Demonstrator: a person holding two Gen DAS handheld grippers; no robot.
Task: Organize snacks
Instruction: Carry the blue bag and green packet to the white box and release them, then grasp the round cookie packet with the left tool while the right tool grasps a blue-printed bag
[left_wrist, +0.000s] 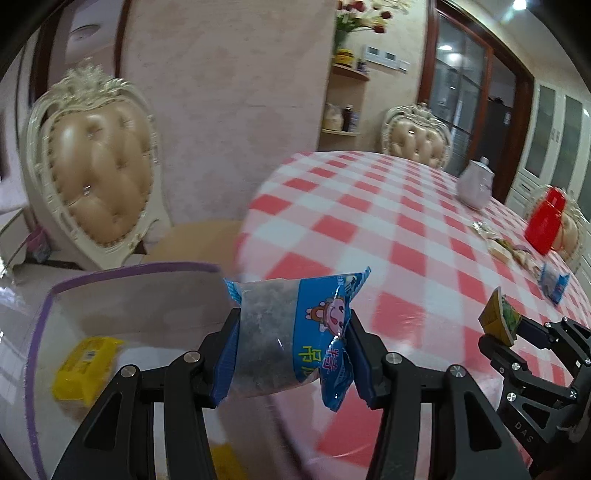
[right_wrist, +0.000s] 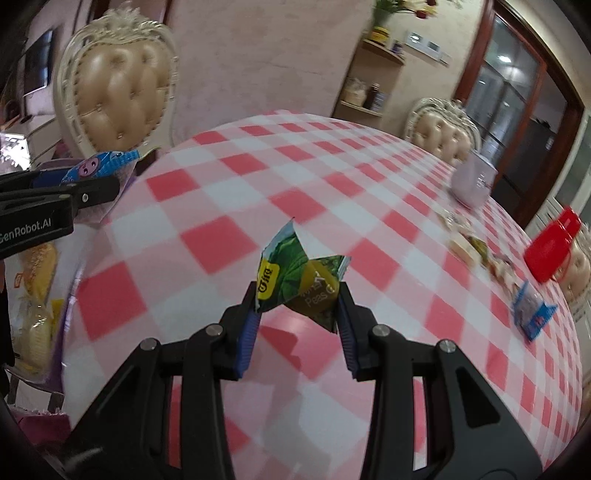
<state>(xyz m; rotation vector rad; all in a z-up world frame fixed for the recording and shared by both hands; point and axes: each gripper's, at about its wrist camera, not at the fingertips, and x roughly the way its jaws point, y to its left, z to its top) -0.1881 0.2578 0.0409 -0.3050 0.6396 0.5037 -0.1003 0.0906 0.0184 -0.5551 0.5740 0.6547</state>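
Observation:
My left gripper (left_wrist: 293, 341) is shut on a blue-and-clear snack packet (left_wrist: 291, 332) with a cartoon face, held above the table's left edge. Just left of it is a clear bin with a purple rim (left_wrist: 44, 306), holding a yellow packet (left_wrist: 86, 363). My right gripper (right_wrist: 297, 317) is shut on a crumpled green pea-snack packet (right_wrist: 299, 282) over the checked tablecloth (right_wrist: 229, 192). In the left wrist view the right gripper (left_wrist: 506, 332) shows at the right edge with that green packet (left_wrist: 496, 314). In the right wrist view the left gripper (right_wrist: 107, 184) and its blue packet (right_wrist: 99, 164) show at the far left.
More snacks lie at the table's far right: a blue packet (right_wrist: 532, 310) and several small wrapped ones (right_wrist: 476, 247). A red container (right_wrist: 550, 249) and a pale jar (right_wrist: 472, 181) stand there too. Ornate chairs (left_wrist: 92, 166) stand by the table. The bin (right_wrist: 33, 295) holds bread-like packs.

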